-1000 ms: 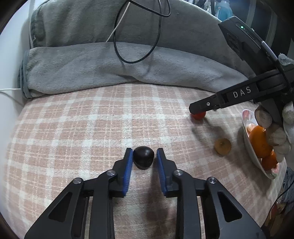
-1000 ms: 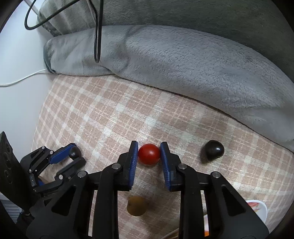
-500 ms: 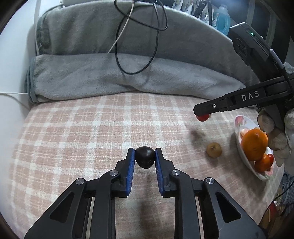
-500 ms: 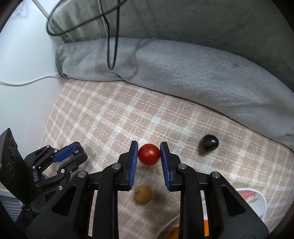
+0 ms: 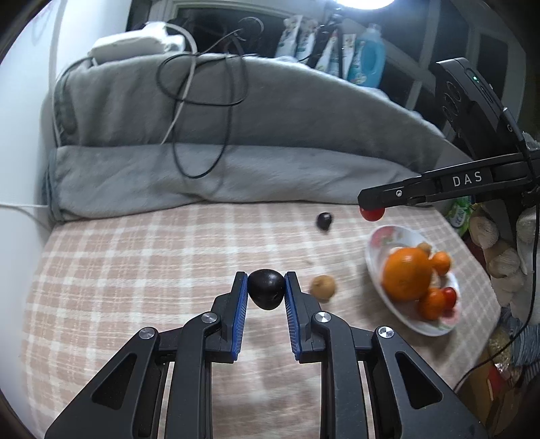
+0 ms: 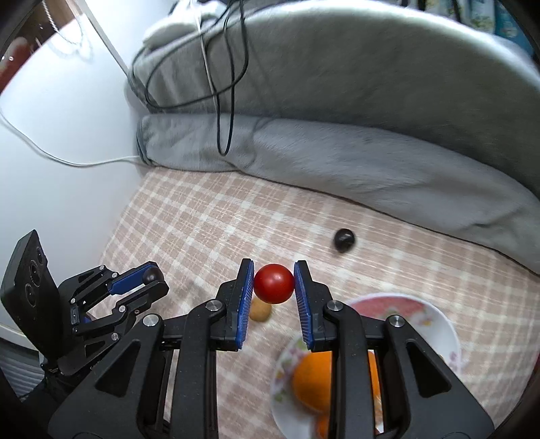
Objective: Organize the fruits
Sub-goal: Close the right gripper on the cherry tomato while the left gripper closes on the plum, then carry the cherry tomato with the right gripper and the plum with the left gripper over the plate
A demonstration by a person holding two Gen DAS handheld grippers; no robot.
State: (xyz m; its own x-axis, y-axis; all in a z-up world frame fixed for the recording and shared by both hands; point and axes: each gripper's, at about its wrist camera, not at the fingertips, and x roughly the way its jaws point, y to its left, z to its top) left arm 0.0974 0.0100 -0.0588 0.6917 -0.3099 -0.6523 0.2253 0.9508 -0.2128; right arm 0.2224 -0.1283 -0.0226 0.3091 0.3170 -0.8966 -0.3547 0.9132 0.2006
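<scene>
A bright lamp (image 5: 366,2) glares at the top edge of the left wrist view and lights the room evenly from above; the window (image 5: 216,37) behind is dark. Both views bulge, with straight lines bending and black corners at the rim. The checked cloth (image 6: 216,229) and grey blanket (image 6: 371,84) smear with motion blur in the right wrist view. The plate (image 6: 449,334) there is soft and out of focus. Shadows under the fruit are faint.
</scene>
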